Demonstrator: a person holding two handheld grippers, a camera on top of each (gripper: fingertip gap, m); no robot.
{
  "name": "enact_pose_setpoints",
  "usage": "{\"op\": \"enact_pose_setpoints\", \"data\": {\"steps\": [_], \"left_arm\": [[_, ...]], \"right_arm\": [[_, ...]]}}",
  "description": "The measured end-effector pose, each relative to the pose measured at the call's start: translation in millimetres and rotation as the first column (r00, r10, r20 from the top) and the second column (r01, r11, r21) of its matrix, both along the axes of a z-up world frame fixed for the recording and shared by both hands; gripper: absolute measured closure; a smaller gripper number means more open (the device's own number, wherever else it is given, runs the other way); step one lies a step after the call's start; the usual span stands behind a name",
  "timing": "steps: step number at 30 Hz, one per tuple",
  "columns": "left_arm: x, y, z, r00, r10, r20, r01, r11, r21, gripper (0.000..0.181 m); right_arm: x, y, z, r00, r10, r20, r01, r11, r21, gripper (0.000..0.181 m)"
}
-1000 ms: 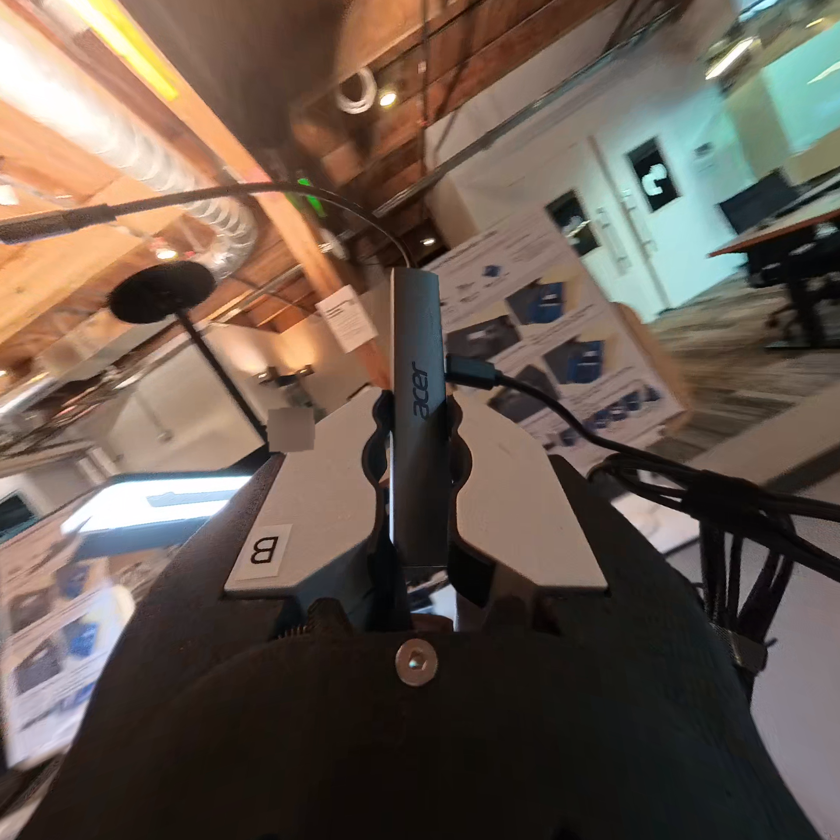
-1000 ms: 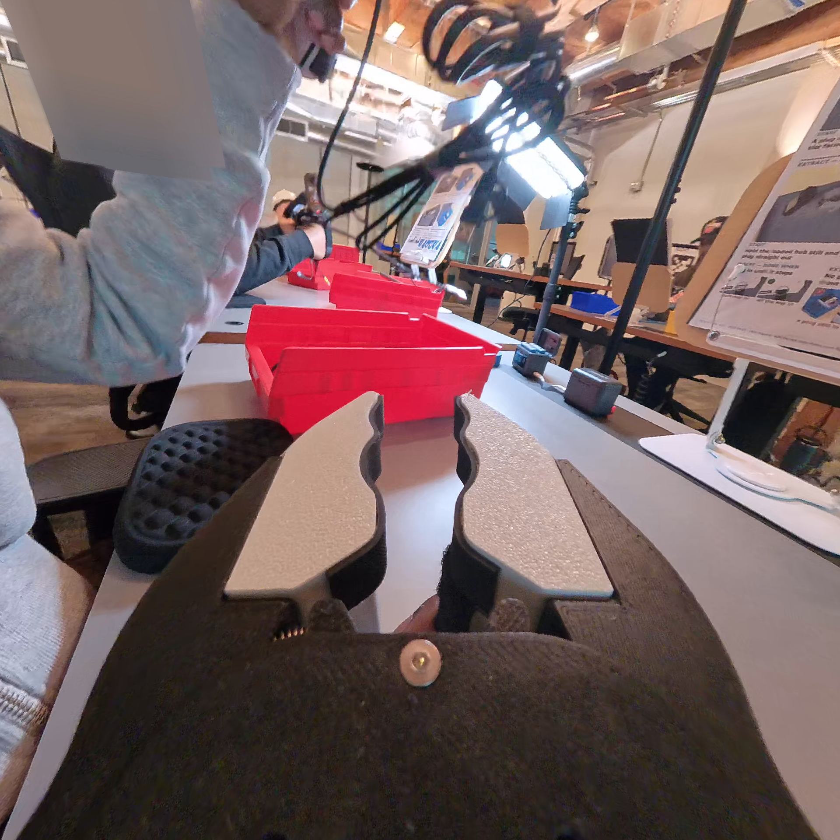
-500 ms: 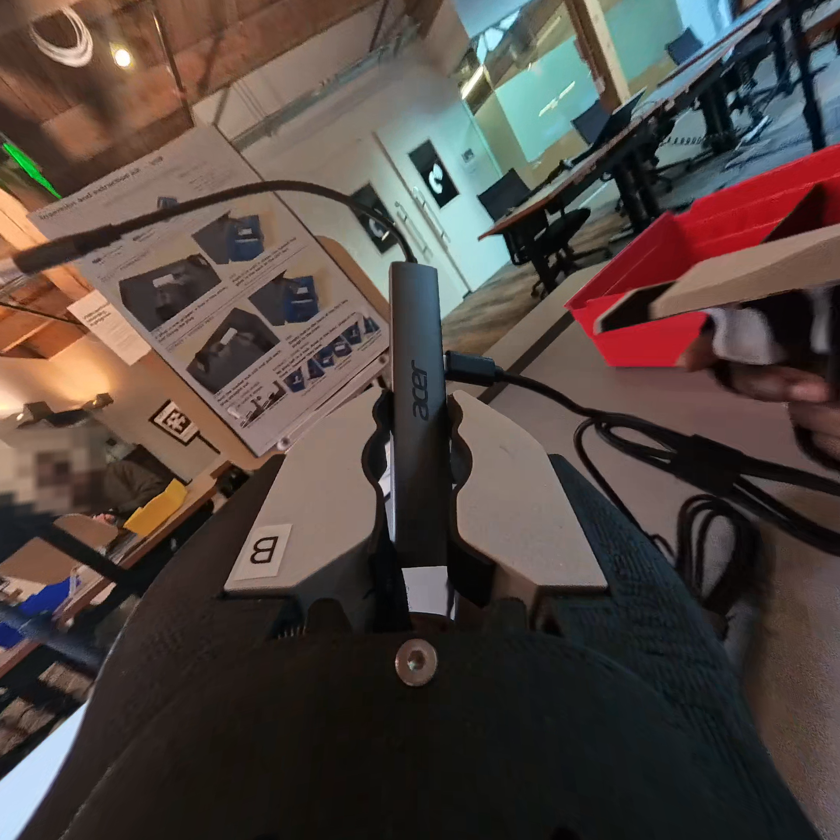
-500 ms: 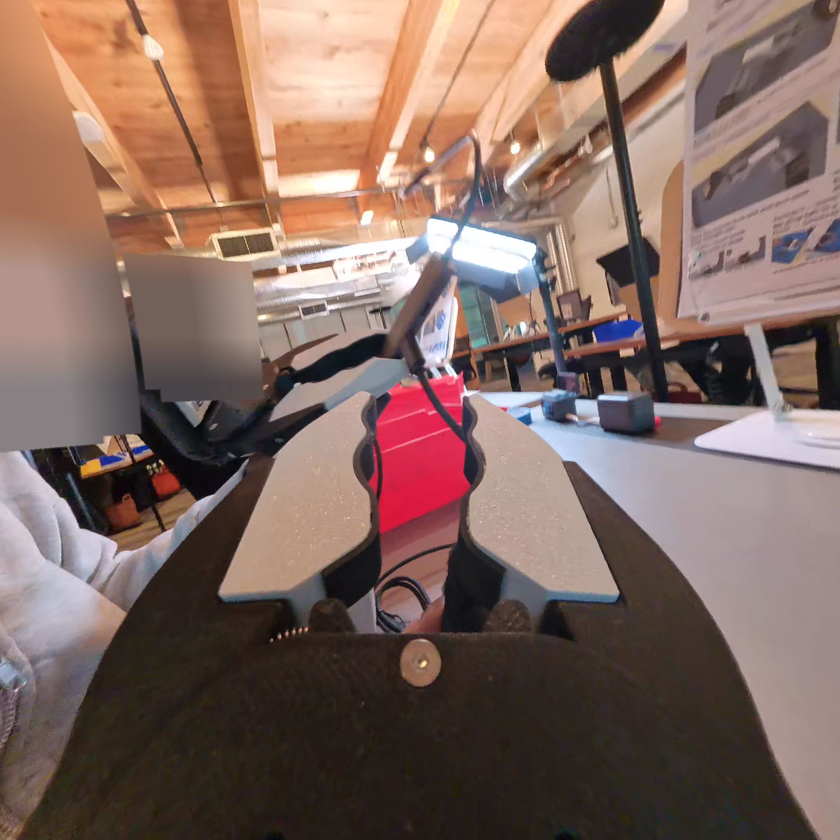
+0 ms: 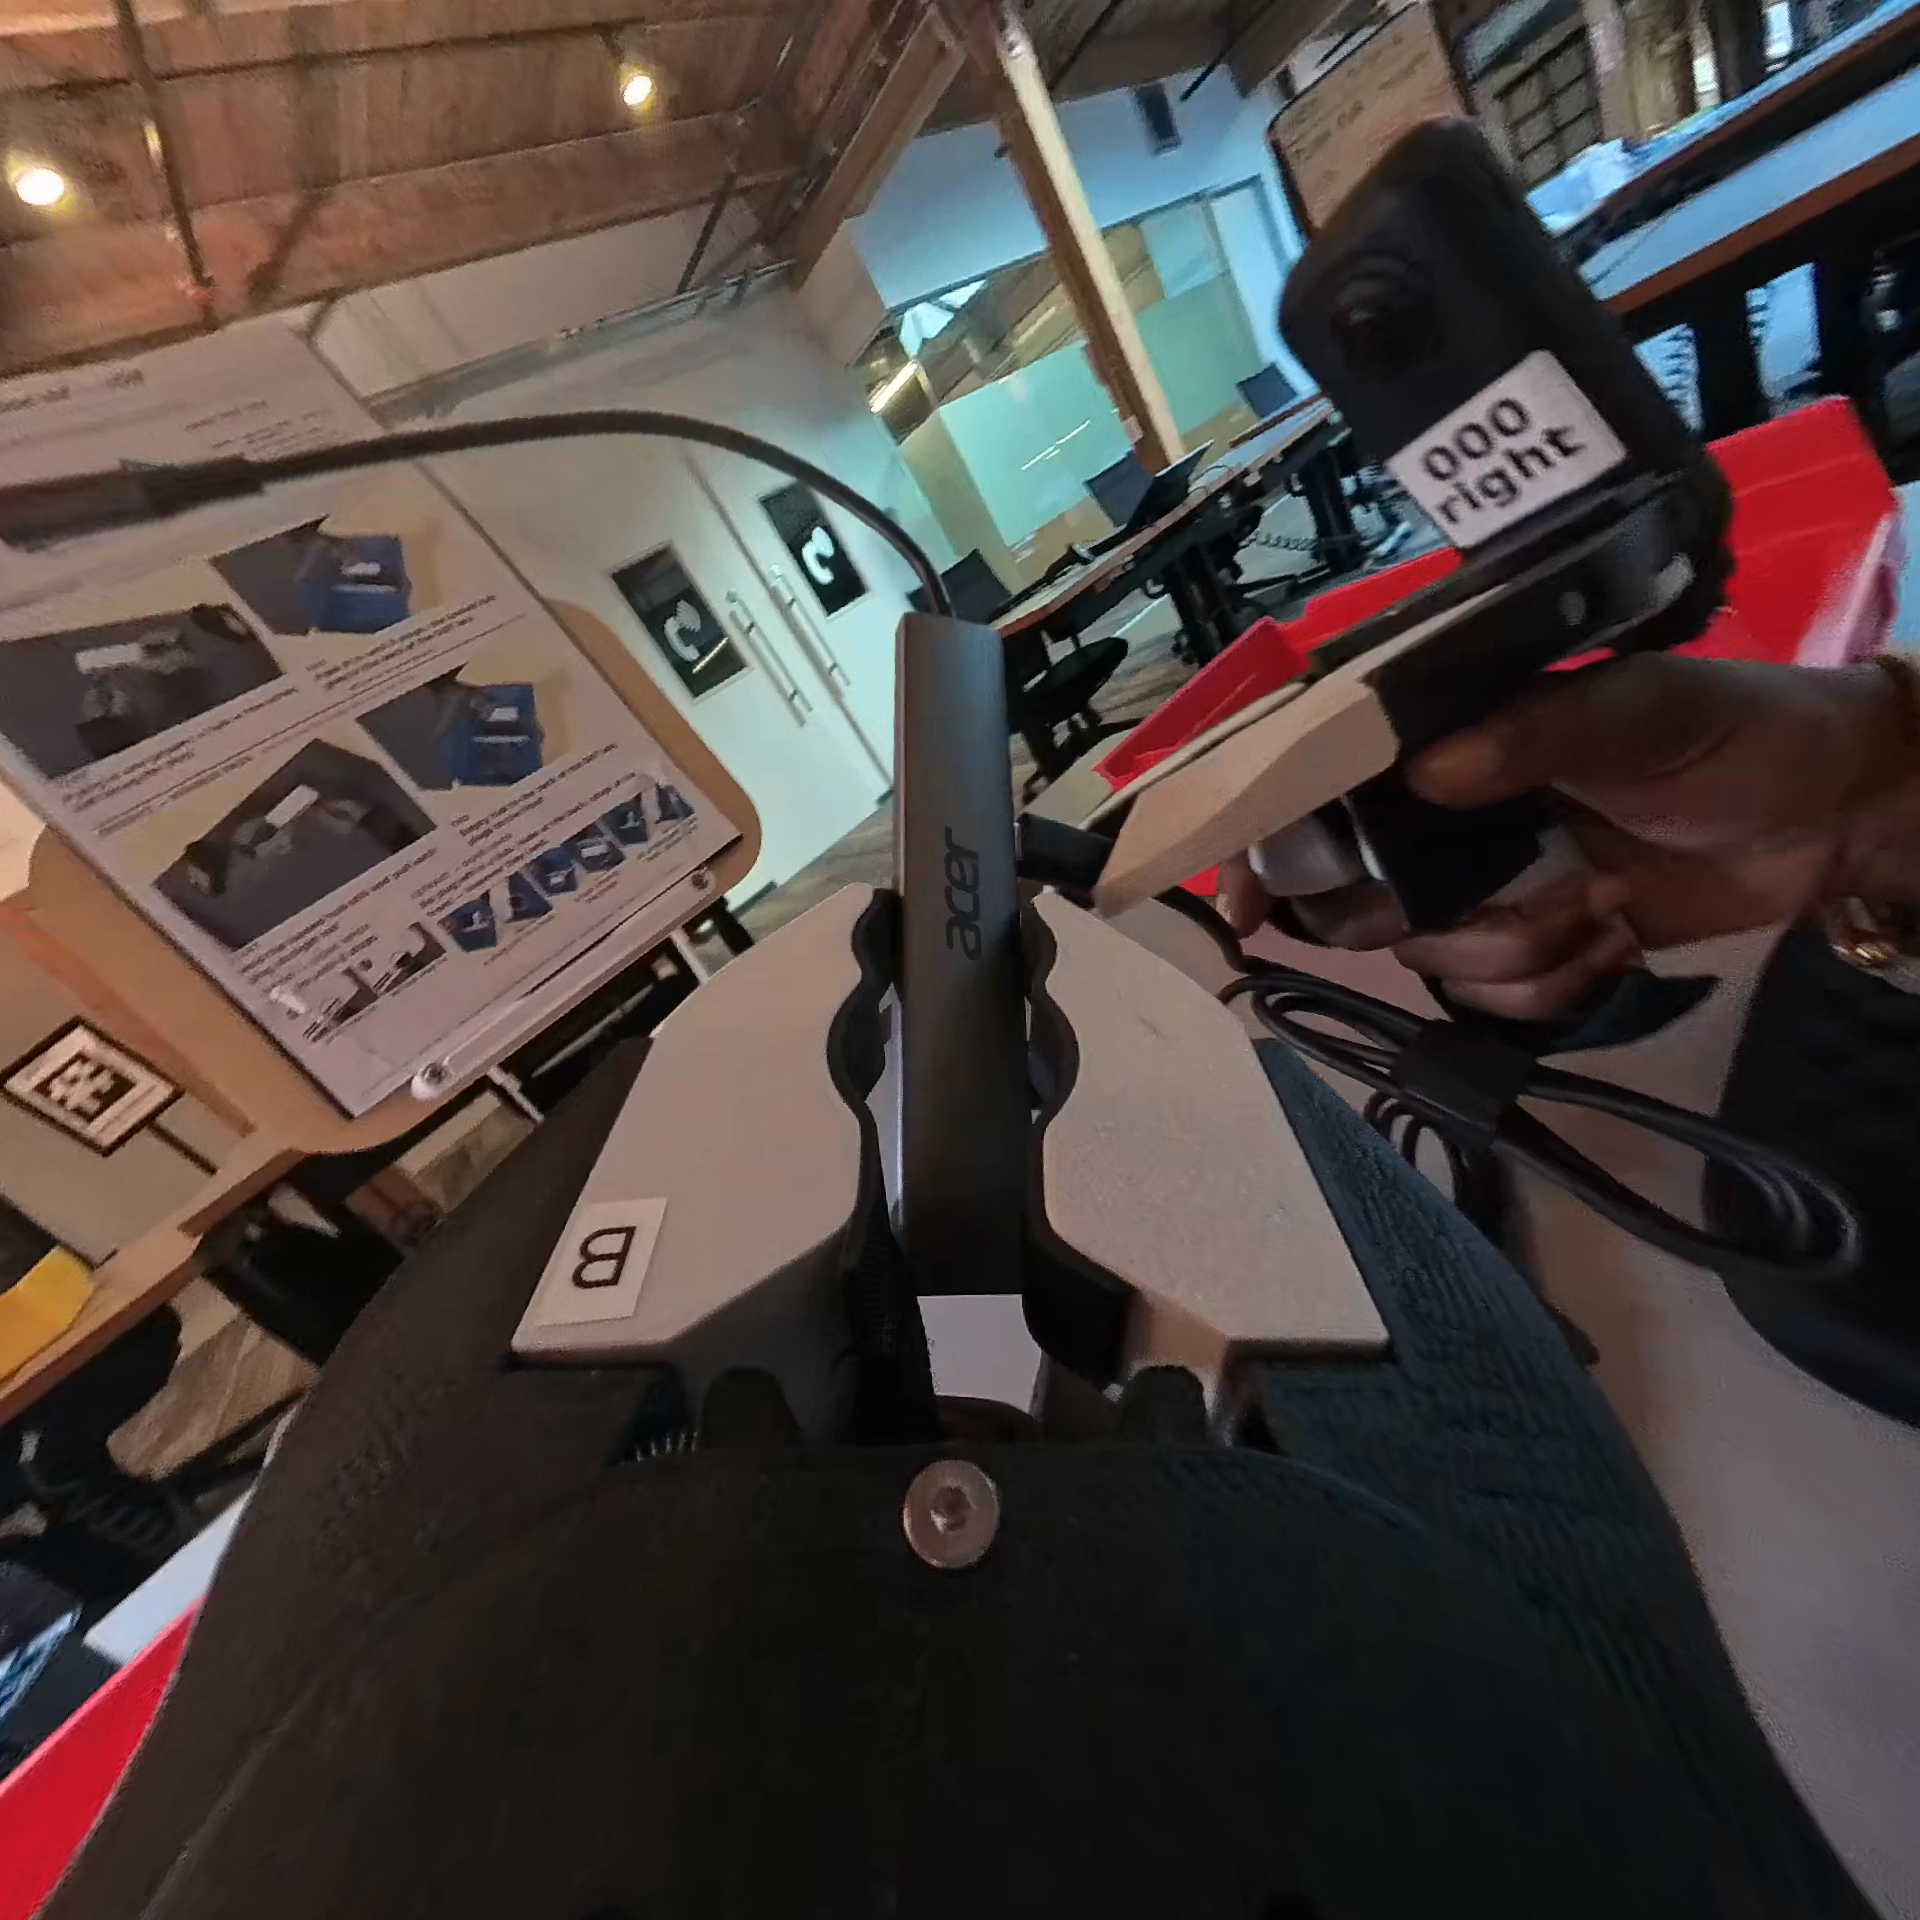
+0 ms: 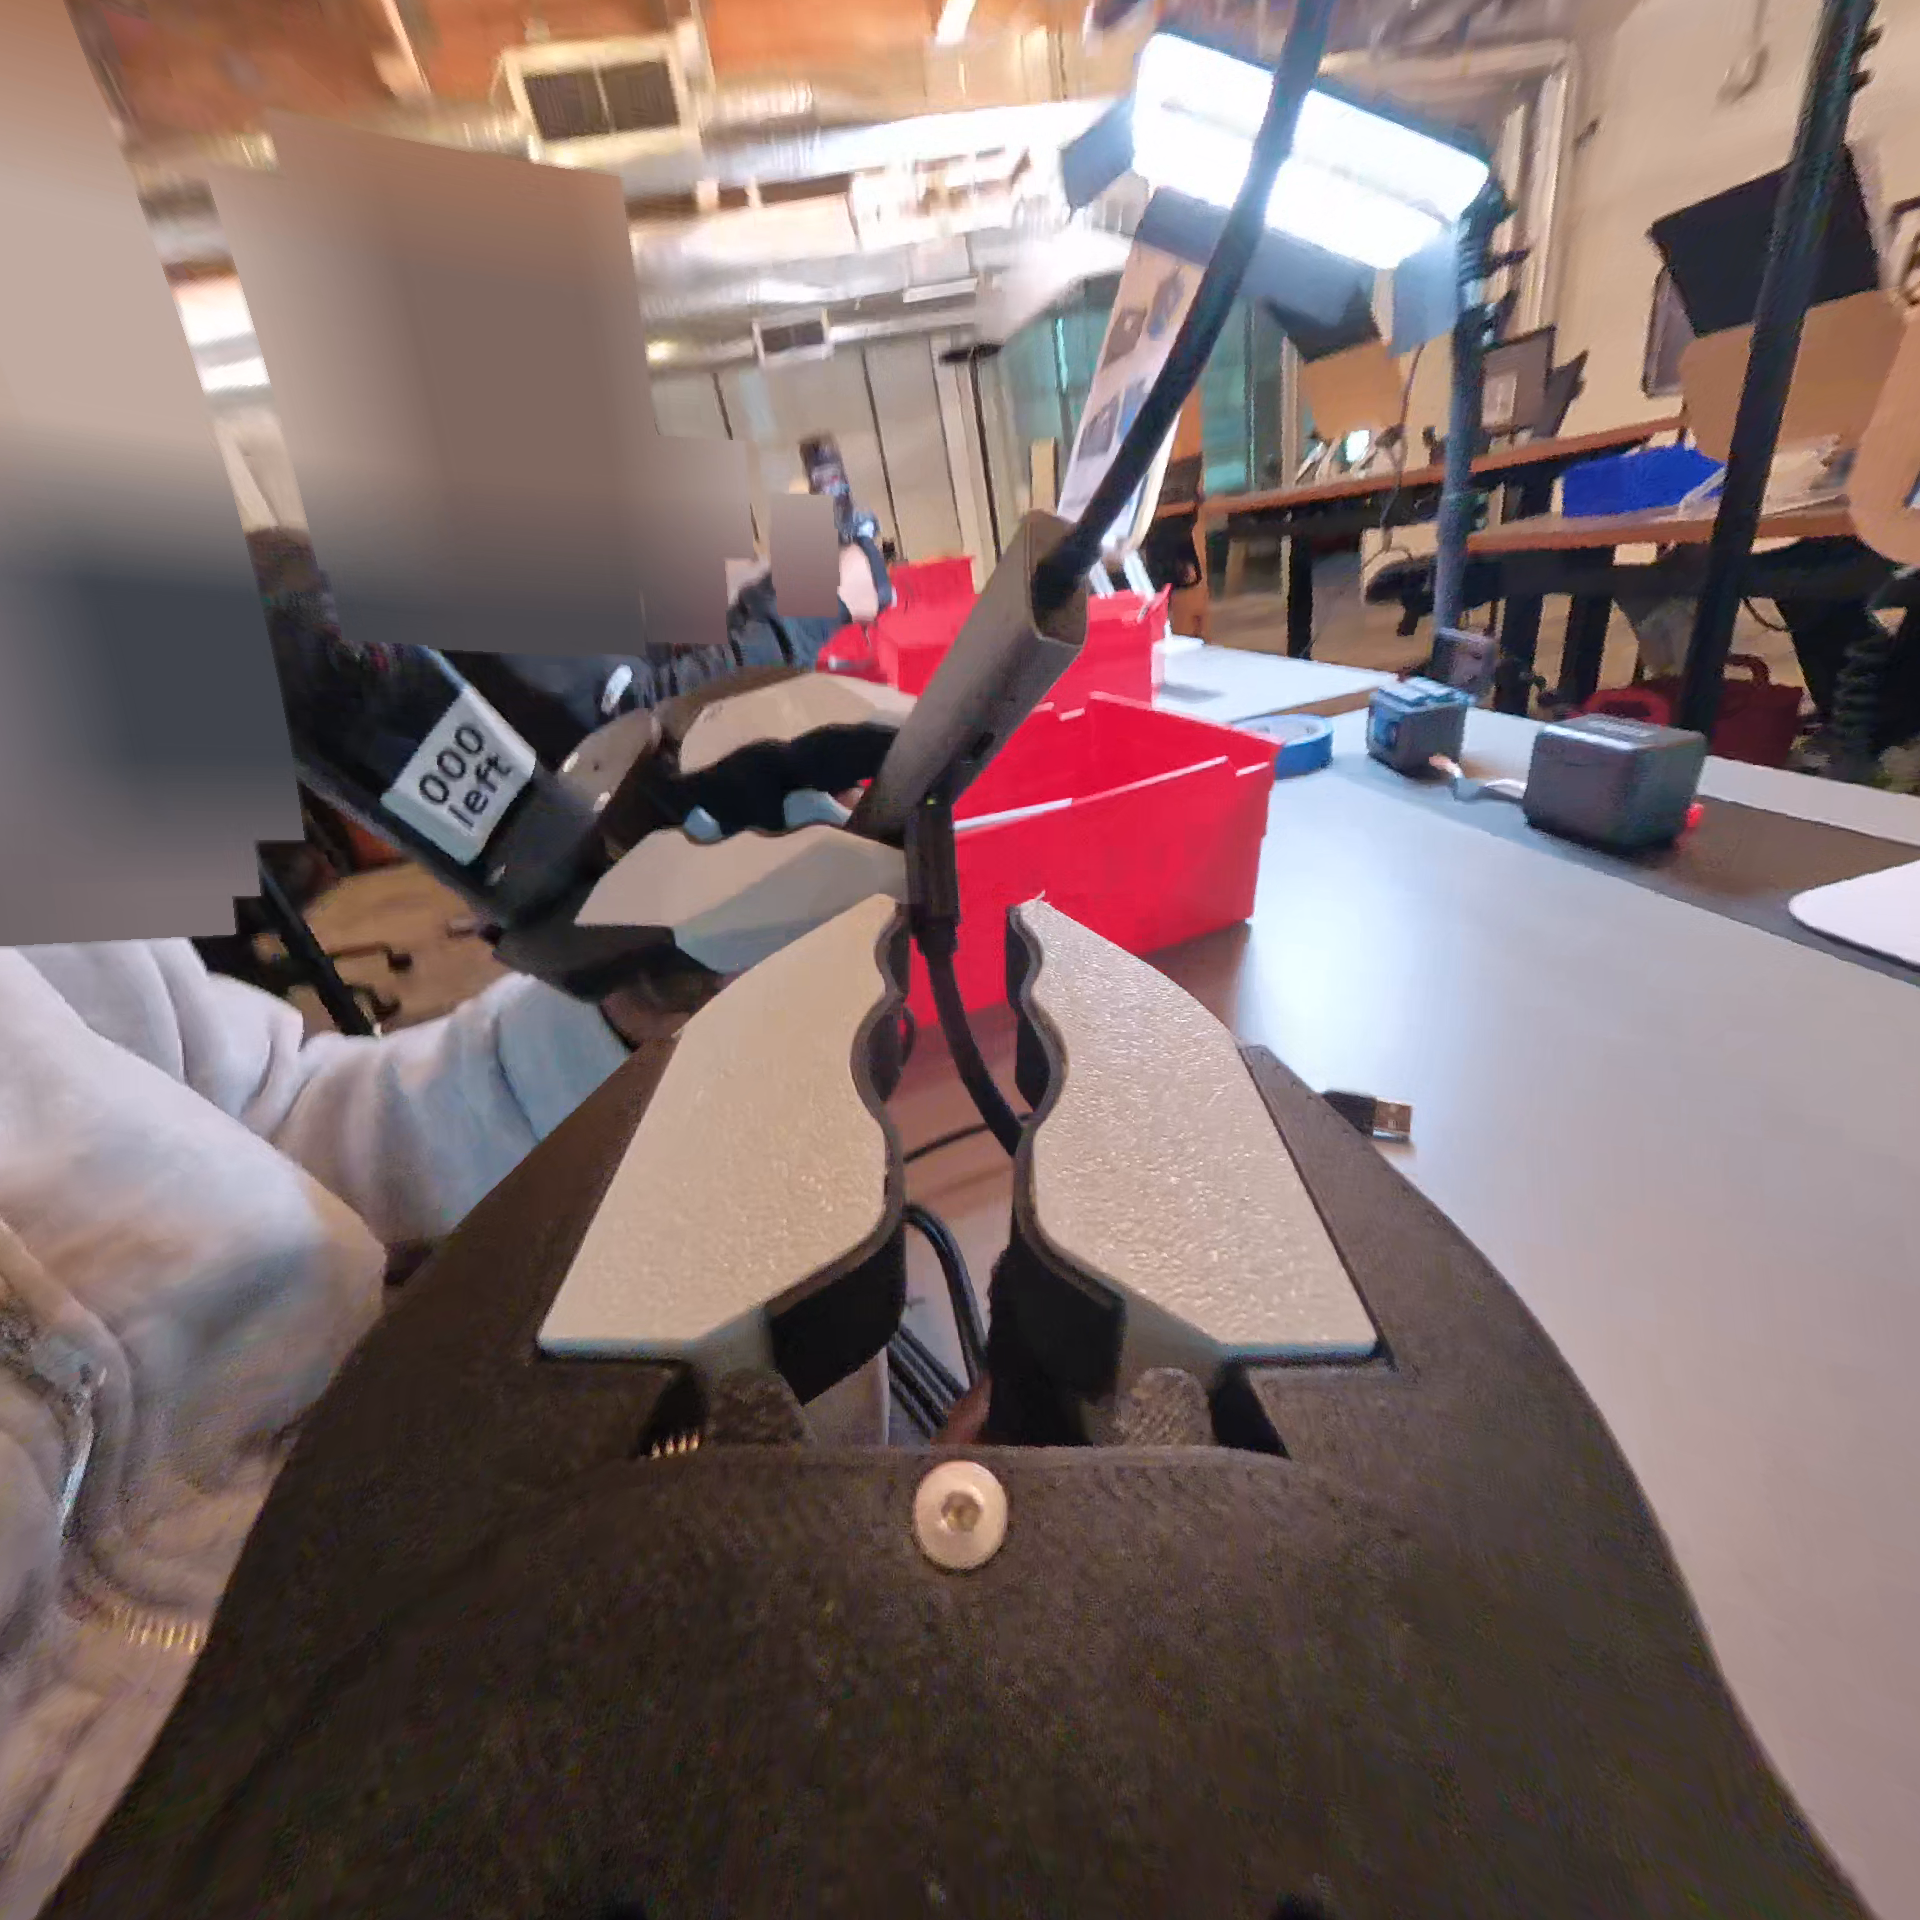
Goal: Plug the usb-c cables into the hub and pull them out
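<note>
Hub (image 5: 951, 935) clamped in left hand-held gripper (image 5: 951, 914), cable (image 6: 940, 914) plugged

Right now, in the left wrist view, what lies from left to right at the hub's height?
Instruction board → hub → plugged cable connector → right hand-held gripper → hand.

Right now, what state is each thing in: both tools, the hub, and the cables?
Left tool: shut on the hub.
Hub: held off the table, tilted in the right wrist view.
Right tool: open, fingers either side of the plug, not gripping.
Plug: seated in the hub's side port.
Hub's own cable: attached at the far end, arching away.
Cable bundle: coiled, strapped, on the table.
</note>
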State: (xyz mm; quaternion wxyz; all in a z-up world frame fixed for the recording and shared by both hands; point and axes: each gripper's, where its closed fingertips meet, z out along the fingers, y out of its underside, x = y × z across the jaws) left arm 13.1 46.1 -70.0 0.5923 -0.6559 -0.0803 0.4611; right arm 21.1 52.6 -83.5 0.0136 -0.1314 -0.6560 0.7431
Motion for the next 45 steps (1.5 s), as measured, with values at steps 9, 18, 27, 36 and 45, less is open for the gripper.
{"op": "enact_pose_setpoints", "data": {"steps": [9, 18, 27, 36, 45], "left_arm": [[23, -3, -17, 0.924, -0.321, 0.207, 0.311, 0.947, 0.083, 0.146], [59, -21, -34, 0.793, -0.432, 0.429, 0.519, 0.849, -0.104, 0.139], [58, -14, -34, 0.931, -0.206, 0.301, 0.352, 0.726, -0.591, 0.169], [57, -2, -31, 0.872, -0.337, 0.356, 0.451, 0.836, -0.313, 0.172], [41, 5, -56, 0.814, -0.406, 0.415, 0.472, 0.880, -0.063, 0.172]], "right_arm": [[21, 0, -22, 0.987, 0.111, -0.119, -0.094, 0.985, 0.144, 0.175], [41, 3, -29, 0.953, 0.209, -0.218, -0.149, 0.954, 0.260, 0.175], [57, -10, -17, 0.879, 0.276, -0.389, -0.097, 0.902, 0.421, 0.174], [44, -4, -31, 0.888, 0.225, -0.401, -0.042, 0.908, 0.417, 0.175], [23, -4, -74, 0.930, 0.195, -0.312, -0.017, 0.870, 0.493, 0.175]]}}
